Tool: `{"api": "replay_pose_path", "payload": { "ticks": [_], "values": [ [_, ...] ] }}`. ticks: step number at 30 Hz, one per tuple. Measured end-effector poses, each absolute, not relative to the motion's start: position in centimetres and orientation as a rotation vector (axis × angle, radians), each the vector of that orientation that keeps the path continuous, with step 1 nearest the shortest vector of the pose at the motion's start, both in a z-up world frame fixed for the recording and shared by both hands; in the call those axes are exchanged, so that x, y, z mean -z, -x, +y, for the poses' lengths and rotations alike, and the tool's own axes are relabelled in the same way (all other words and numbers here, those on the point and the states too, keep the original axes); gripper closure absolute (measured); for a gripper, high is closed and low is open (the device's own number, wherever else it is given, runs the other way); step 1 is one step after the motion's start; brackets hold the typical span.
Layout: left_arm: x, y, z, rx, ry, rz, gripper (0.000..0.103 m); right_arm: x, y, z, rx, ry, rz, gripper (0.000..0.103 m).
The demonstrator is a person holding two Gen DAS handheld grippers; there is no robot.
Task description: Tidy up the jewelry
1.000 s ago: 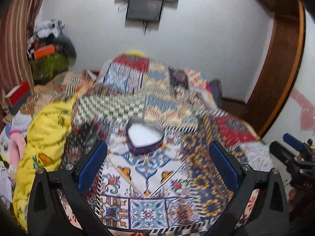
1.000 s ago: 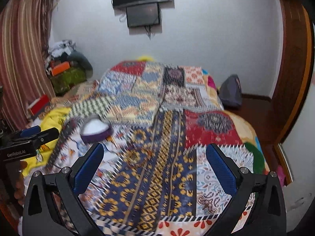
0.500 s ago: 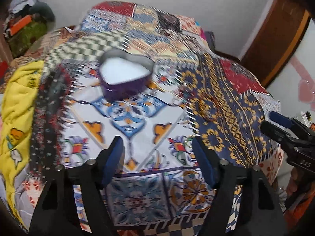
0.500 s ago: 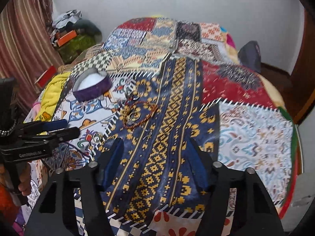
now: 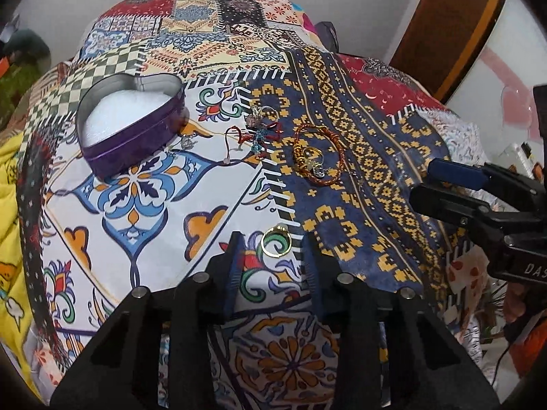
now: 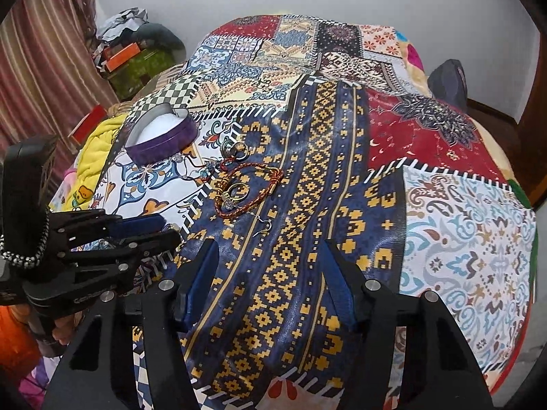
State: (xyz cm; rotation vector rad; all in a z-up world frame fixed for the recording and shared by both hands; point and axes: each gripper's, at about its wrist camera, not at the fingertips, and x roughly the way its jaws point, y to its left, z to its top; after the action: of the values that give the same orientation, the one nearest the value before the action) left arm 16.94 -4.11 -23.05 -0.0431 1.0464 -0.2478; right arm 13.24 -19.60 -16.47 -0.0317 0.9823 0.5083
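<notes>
On the patchwork bedspread (image 5: 143, 225) lies a gold ring (image 5: 276, 240), just ahead of the left gripper (image 5: 271, 241), whose blue-padded fingers (image 5: 236, 249) stand partly apart on either side of it with a gap left between pads and ring, so nothing is gripped. Farther up the cover sits a heart-shaped purple tin (image 5: 131, 126), open-topped with a white lining, and beside it a loose cluster of jewelry: a red cord piece with blue beads (image 5: 258, 136), a braided red-and-gold bracelet (image 5: 321, 153) ringing some gold and silver charms, and small rings (image 5: 261, 112) near the tin. From the right wrist view the right gripper (image 6: 266, 266) hovers above the navy-and-gold patch with its jaws spread wide and empty, a small hook earring (image 6: 263, 227) lying just ahead of it and the bracelet (image 6: 248, 188) beyond
</notes>
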Motion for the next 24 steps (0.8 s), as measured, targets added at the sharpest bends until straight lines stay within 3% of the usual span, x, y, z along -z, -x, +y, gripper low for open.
{"api": "replay_pose_path", "payload": {
  "ticks": [6, 11, 12, 24],
  "values": [
    [23.4, -17.0, -4.0, 0.237, 0.023, 1.026, 0.086, 16.7, -13.8, -19.0, -0.529, 0.024, 0.997, 0.046],
    [23.4, -17.2, -3.6, 0.248, 0.045, 1.014, 0.087, 16.2, -14.3, -18.3, -0.554, 0.016, 0.993, 0.046],
    [23.3, -17.2, -3.4, 0.252, 0.062, 1.013, 0.098, 16.0, -14.4, -17.9, -0.560, 0.020, 0.988, 0.046],
    [20.6, -16.9, 1.1, 0.186, 0.128, 0.923, 0.099, 16.1, -16.4, -13.3, -0.643, 0.070, 1.000, 0.058]
  ]
}}
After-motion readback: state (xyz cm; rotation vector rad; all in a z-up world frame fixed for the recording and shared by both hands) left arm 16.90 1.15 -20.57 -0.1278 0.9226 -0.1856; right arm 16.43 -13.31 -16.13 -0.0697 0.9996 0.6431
